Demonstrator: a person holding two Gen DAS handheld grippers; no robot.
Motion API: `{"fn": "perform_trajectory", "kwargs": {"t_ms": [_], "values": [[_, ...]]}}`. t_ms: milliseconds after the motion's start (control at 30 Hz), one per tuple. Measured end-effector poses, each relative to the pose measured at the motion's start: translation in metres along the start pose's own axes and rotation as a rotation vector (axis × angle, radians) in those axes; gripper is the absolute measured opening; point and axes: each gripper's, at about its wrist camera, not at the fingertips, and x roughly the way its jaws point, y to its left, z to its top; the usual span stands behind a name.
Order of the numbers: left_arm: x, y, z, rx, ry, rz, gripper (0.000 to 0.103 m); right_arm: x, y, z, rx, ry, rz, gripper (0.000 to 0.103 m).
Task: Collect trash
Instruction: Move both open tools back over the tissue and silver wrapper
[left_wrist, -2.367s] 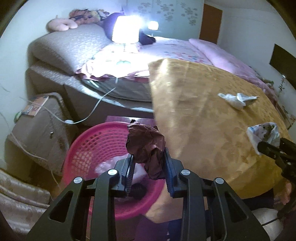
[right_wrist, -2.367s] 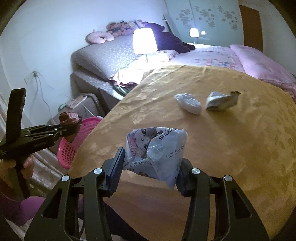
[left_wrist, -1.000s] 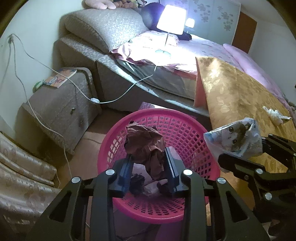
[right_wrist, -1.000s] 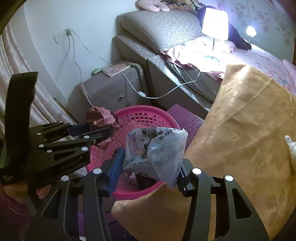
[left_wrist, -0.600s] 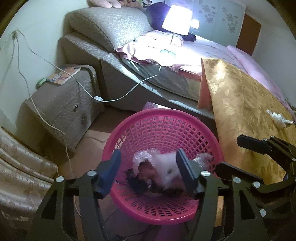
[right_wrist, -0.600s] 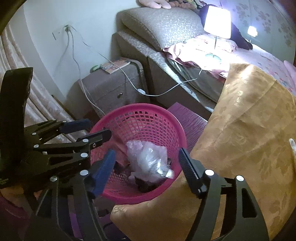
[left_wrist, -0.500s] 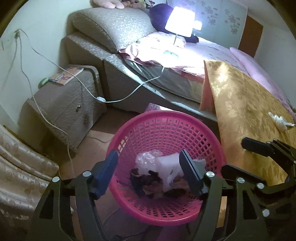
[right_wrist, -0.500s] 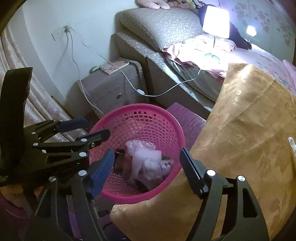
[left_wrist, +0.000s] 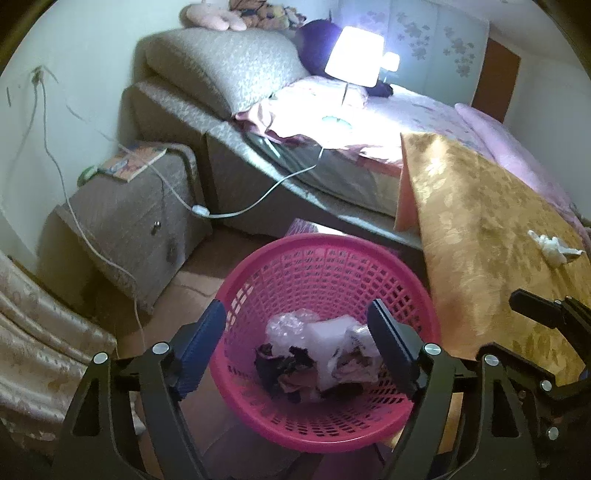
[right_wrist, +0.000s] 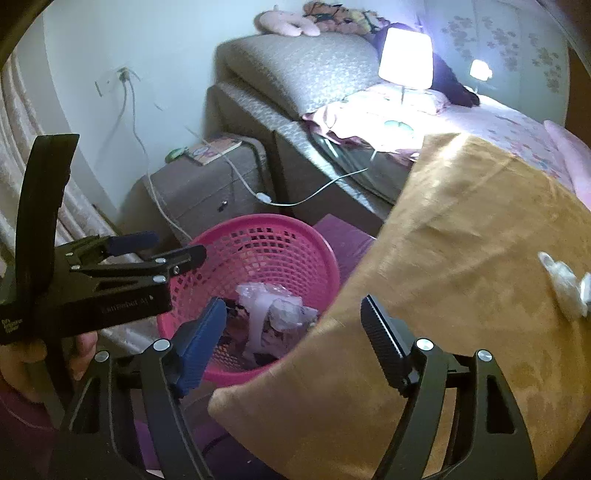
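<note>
A pink mesh basket stands on the floor beside the gold-covered table. In it lie a crumpled brown wrapper, a printed plastic bag and clear plastic. My left gripper hangs over the basket, its jaws opening, nothing between them. My right gripper is above the basket and the table's corner, its jaws opening too and empty. The left gripper shows at the left of the right wrist view, held by a hand. A white crumpled tissue lies on the gold cloth.
The gold cloth-covered table fills the right side. A grey nightstand with a book and a trailing white cable stands left of the basket. Behind are a bed with a lit lamp, and a curtain at far left.
Both grippers opened over the basket. The brown wrapper left the left gripper and the printed bag left the right; both now lie in the basket. The right gripper shifted slightly toward the table.
</note>
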Motion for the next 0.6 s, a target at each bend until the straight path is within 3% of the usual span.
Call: {"fn": "perform_trajectory", "kwargs": {"t_ms": [200,400,600], "values": [[-0.007,-0.022,-0.003,0.070,-0.030,-0.013,0.079,-0.031,-0.022,-0.018,0.055,-0.061,-0.080,0.078],[-0.009,-0.039,-0.008,0.118,-0.028,-0.026,0.079,-0.068,-0.054,-0.042,0.119,-0.132,-0.217,0.079],[-0.012,-0.051,-0.011,0.149,-0.034,-0.036,0.079,-0.087,-0.087,-0.065,0.200,-0.155,-0.305,0.080]]}}
